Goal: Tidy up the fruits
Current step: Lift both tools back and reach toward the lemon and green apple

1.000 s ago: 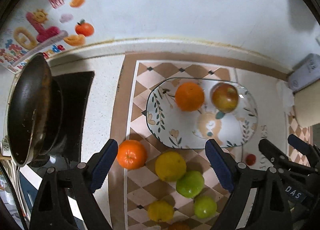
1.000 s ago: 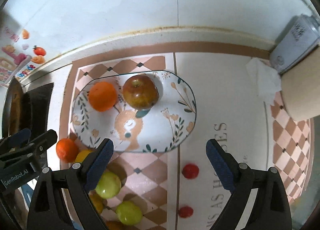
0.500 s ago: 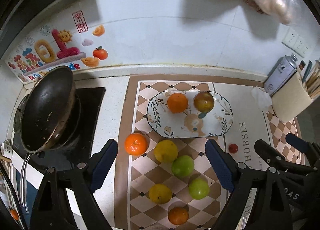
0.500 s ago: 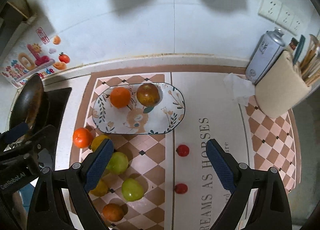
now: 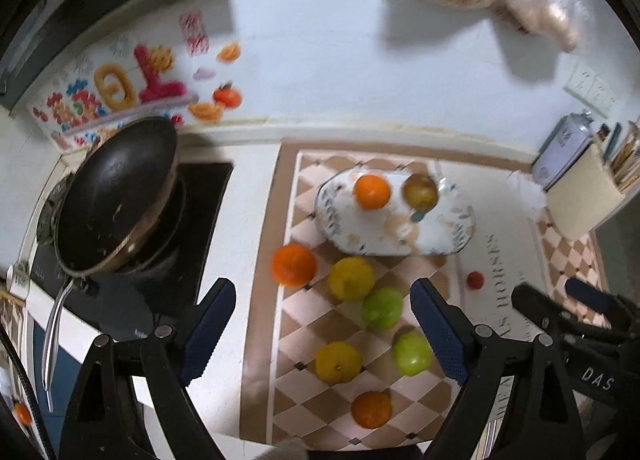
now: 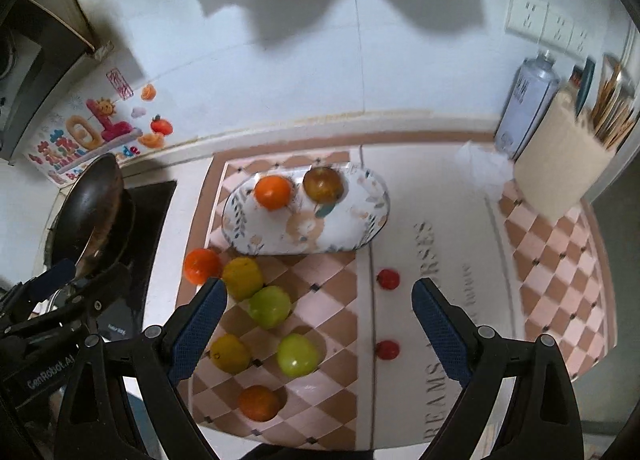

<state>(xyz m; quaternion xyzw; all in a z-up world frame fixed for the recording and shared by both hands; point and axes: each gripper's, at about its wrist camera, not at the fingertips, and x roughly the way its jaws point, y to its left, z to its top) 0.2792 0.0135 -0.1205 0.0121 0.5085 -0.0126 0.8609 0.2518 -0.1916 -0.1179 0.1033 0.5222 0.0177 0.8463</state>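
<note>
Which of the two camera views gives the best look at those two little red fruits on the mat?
The right wrist view: both small red fruits lie unobstructed between its fingers. The left wrist view shows only one; the other appears hidden behind its right finger.

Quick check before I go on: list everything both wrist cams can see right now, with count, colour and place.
plate: 1, white with floral print, on the checked mat
orange on plate: 1, orange, plate's left part
apple: 1, red-brown, beside that orange on the plate
loose oranges: 2, orange, on the mat, one near the plate's left end, one nearest the camera
yellow fruits: 2, yellow, on the mat
green fruits: 2, green, on the mat
small red fruits: 2, red, right of the group
pan: 1, black, on the stove at left
spray can: 1, silver, back right
left gripper: open, empty
right gripper: open, empty
</note>
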